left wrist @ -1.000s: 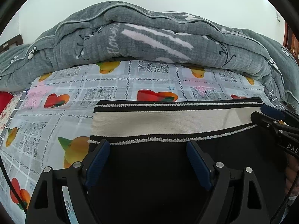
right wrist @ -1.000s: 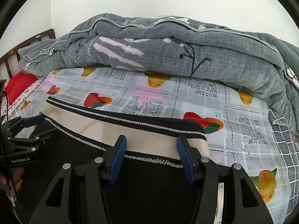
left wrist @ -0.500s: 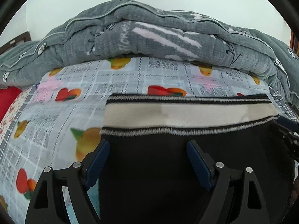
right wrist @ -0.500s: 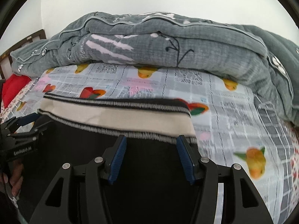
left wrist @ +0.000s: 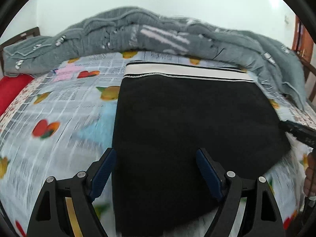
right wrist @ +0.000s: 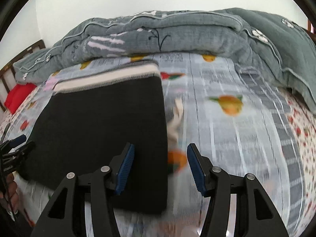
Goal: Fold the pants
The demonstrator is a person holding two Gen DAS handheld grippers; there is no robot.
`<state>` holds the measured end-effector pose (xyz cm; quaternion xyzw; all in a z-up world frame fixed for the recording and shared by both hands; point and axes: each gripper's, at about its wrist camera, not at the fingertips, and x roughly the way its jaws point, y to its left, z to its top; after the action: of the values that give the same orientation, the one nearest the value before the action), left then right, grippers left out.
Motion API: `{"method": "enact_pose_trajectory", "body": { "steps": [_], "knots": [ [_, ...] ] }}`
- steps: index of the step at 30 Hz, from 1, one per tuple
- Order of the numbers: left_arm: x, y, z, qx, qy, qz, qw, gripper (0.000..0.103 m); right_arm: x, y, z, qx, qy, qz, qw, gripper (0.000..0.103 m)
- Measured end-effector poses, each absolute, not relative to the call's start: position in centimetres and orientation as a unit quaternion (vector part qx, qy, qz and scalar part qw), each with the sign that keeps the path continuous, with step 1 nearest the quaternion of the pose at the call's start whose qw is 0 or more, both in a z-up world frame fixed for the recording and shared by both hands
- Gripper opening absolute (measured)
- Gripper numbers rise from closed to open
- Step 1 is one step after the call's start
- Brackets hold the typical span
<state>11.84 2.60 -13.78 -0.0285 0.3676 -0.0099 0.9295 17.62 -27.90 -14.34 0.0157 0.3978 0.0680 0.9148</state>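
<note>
Left gripper [left wrist: 154, 169]: jaws wide, nothing between pads, now backed off toward 6 o'clock; a second ago it sat at waistband.

Pants [left wrist: 187, 122]: black folded block flat on bed, cream waistband [left wrist: 185, 71] at 12 o'clock.

Right gripper [right wrist: 160, 167]: jaws roughly half apart, empty, likewise pulled back, straddling right edge of pants.

Judgement: fold laid and released; next fold or finish.

Fruit-print sheet [right wrist: 227, 122] underneath, grey quilt [right wrist: 177, 35] heaped at 12 o'clock, white wall behind.
</note>
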Motion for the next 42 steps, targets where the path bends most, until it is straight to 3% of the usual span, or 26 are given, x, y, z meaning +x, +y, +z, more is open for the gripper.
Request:
{"method": "enact_pose_trajectory", "body": {
  "steps": [5,10,20,22,23,25,28,30,38,42],
  "knots": [
    [8.7,2.6,-14.9,-0.016,0.388,-0.019,0.921,0.085,14.3,-28.0,-15.7,0.019,0.419,0.078,0.905,0.055],
    [7.8,4.5,-15.9,-0.034,0.445,-0.003,0.895,0.081,12.4,-27.5,-15.3,0.000,0.427,0.077,0.901,0.055],
    [7.1,4.8,-15.9,0.046,0.434,0.008,0.900,0.080,12.2,-28.4,-13.9,0.038,0.407,0.086,0.909,0.055],
    [7.8,4.6,-15.9,0.033,0.432,-0.014,0.901,0.069,12.8,-28.2,-14.4,0.036,0.413,0.085,0.906,0.055],
    [8.1,4.2,-15.9,0.038,0.429,-0.019,0.902,0.053,13.0,-28.0,-14.7,0.035,0.416,0.084,0.905,0.055],
    [8.3,3.4,-15.8,0.071,0.413,-0.027,0.908,0.034,13.6,-27.7,-15.6,0.035,0.429,0.082,0.899,0.055],
    [8.4,4.9,-15.5,0.069,0.373,0.039,0.925,0.024,13.8,-27.6,-15.9,0.040,0.433,0.089,0.896,0.055],
    [9.0,6.0,-16.3,0.047,0.405,0.015,0.913,0.024,13.6,-27.2,-15.7,0.035,0.429,0.099,0.897,0.055],
    [6.6,9.7,-14.3,-0.034,0.376,-0.013,0.926,0.056,14.0,-26.6,-12.3,0.047,0.376,0.110,0.919,0.055],
    [9.6,8.4,-12.0,-0.046,0.349,-0.024,0.936,0.060,15.5,-24.4,-11.7,0.037,0.367,0.137,0.919,0.055]
  ]
}}
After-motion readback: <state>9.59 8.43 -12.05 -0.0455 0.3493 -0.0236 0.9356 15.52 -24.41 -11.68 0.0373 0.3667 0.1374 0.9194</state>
